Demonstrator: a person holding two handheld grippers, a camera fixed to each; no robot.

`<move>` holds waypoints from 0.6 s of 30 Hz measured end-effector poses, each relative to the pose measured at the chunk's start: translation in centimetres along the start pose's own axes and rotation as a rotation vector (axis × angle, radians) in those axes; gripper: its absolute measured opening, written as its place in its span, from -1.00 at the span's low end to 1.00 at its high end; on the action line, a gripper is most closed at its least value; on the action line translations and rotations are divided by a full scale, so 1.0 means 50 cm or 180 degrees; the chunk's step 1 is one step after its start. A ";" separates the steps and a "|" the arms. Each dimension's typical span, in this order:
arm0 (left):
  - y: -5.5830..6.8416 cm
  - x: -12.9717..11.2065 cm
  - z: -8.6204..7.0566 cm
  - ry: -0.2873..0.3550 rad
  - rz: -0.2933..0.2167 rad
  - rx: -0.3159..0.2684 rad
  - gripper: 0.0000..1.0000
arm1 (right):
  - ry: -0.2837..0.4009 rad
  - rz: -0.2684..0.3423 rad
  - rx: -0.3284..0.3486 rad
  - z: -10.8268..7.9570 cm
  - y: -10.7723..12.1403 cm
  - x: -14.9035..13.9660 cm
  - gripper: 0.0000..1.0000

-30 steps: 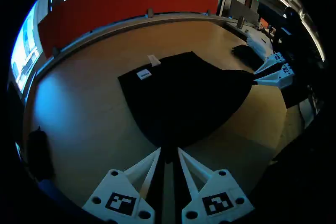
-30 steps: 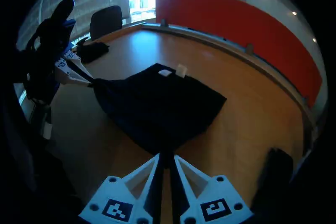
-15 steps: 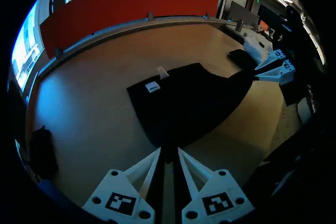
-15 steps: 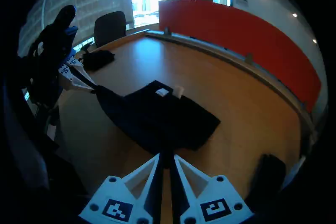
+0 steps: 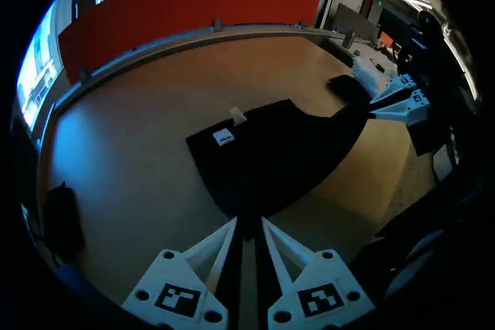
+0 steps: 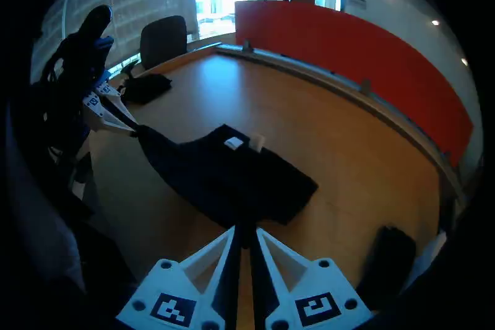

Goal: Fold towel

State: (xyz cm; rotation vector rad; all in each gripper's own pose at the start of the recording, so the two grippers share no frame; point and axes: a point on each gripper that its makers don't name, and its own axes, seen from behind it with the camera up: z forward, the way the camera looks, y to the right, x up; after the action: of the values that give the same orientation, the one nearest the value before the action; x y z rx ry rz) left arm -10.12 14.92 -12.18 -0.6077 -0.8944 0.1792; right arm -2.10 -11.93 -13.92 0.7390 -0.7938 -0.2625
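As grippers (image 5: 249, 225) (image 6: 245, 231) rise, towel (image 5: 278, 150) stretches farther away

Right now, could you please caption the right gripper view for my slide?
Right tongs and left tongs each clamp a corner of the dark towel lying partly on the wooden table.

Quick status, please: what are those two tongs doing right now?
Left tongs shut on one towel corner. Right tongs shut on another. Near edge lifted, far part flat on table. Dark bundle lies apart, off the towel.
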 end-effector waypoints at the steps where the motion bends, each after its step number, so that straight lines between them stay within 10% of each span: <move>1: 0.002 0.000 -0.003 -0.0005 -0.0004 -0.0004 -0.76 | -0.0001 0.0004 0.0005 -0.002 -0.001 0.000 -0.83; 18: 0.016 0.002 -0.014 -0.0025 -0.0053 -0.0034 -0.76 | -0.0050 0.0023 0.0043 -0.017 -0.003 -0.009 -0.83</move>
State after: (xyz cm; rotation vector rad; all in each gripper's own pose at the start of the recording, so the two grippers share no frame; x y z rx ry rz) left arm -9.45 15.31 -12.90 -0.6096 -0.9082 0.1621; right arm -1.76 -11.38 -14.67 0.7475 -0.8137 -0.2570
